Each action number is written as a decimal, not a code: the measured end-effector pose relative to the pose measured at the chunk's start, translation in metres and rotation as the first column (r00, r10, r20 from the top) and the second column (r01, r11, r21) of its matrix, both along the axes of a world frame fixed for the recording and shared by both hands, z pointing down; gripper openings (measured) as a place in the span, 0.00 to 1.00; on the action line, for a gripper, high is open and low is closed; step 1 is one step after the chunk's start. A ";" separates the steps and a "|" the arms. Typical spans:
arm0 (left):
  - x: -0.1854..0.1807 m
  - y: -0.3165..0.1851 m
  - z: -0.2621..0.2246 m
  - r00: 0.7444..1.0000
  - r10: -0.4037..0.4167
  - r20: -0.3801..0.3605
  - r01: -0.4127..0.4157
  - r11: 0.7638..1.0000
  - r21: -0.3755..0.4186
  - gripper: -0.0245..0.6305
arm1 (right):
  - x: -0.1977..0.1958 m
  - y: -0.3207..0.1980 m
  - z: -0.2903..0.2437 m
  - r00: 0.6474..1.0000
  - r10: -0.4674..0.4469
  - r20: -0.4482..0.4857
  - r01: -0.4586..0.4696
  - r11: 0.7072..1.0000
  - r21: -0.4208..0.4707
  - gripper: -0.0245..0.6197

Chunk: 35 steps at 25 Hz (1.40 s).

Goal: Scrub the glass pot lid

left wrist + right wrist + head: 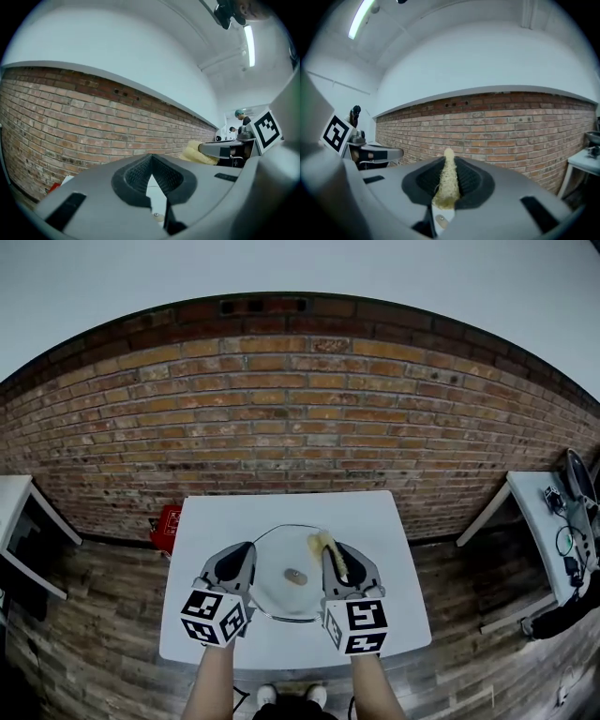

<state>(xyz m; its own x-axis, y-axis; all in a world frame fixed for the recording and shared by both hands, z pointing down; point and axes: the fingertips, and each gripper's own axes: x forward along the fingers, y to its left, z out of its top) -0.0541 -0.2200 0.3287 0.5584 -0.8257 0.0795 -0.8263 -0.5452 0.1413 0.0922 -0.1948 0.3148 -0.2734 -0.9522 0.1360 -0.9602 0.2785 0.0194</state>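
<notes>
Right gripper (449,163) (clamped) seemingly hides sponge's (446,190) bulk.

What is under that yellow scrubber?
The glass pot lid, lying on the white table. The right gripper holds the scrubber over its far right part, covering that patch; contact cannot be told.

We see the glass pot lid (275,589) lying flat on the white table (281,512), round and clear, with a small brownish knob (296,576) at its middle. A pale yellow fibrous scrubber (327,547) is pinched between the jaws of the right gripper (332,561), standing on edge between the pads (446,183) and poking past the tips over the lid's right rear part. Whether it touches the glass we cannot tell.
</notes>
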 end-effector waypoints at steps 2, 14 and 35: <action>0.003 0.005 -0.022 1.000 0.002 -0.001 -0.002 0.999 0.037 0.05 | 0.001 0.007 -0.021 1.000 0.002 -0.001 -0.002 0.999 0.042 0.13; 0.011 0.033 -0.101 1.000 0.025 -0.018 -0.022 0.983 0.182 0.05 | 0.000 0.043 -0.098 1.000 0.019 -0.010 -0.016 0.981 0.195 0.13; 0.011 0.027 -0.097 0.999 0.030 -0.011 -0.027 0.983 0.183 0.05 | 0.002 0.038 -0.093 0.998 0.051 -0.025 -0.045 0.979 0.199 0.13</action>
<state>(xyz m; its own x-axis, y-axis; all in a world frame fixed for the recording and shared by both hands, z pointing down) -0.0430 -0.1926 0.2315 0.5821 -0.8093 -0.0795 -0.8086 -0.5863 0.0484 0.0946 -0.1569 0.2215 -0.2251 -0.9731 -0.0496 -0.9707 0.2196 0.0980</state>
